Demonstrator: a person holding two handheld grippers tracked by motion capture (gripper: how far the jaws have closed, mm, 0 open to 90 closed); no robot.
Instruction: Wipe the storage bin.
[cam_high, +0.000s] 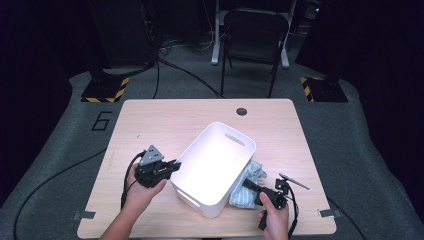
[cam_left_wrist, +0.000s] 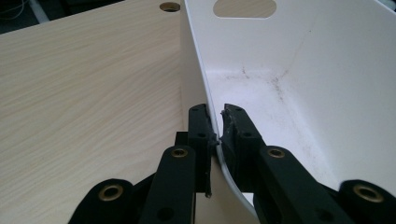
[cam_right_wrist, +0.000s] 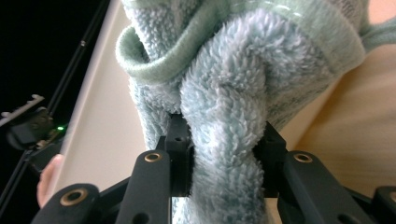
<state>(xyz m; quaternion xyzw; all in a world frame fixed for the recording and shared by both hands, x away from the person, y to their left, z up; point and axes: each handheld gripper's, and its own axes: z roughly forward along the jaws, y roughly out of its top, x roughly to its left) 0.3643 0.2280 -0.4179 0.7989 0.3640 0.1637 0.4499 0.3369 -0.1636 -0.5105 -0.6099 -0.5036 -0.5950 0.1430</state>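
The left tongs (cam_left_wrist: 217, 122) are nearly closed and pinch the thin wall of the white bin (cam_left_wrist: 299, 93), one jaw outside and one inside, right at its rim. In the high view the left tongs (cam_high: 170, 166) meet the bin (cam_high: 212, 167) on its left side, with the person's left hand (cam_high: 142, 192) behind them. The right tongs (cam_right_wrist: 222, 154) stand at a narrow gap, packed with a thick fold of the pale blue fleecy towel (cam_right_wrist: 233, 93); the jaws clasp it on both sides. From above, the right tongs (cam_high: 248, 185) reach the towel (cam_high: 247, 187), which lies bunched on the worktop (cam_high: 165, 120) against the bin's right wall. The bin sits at an angle near the middle of the pale wood worktop, its inside bare and faintly scuffed. Bare wood lies behind and left of the bin; the towel lies closer to the near right edge. Beyond the worktop are grey floor, a dark chair (cam_high: 255, 37) and cables.
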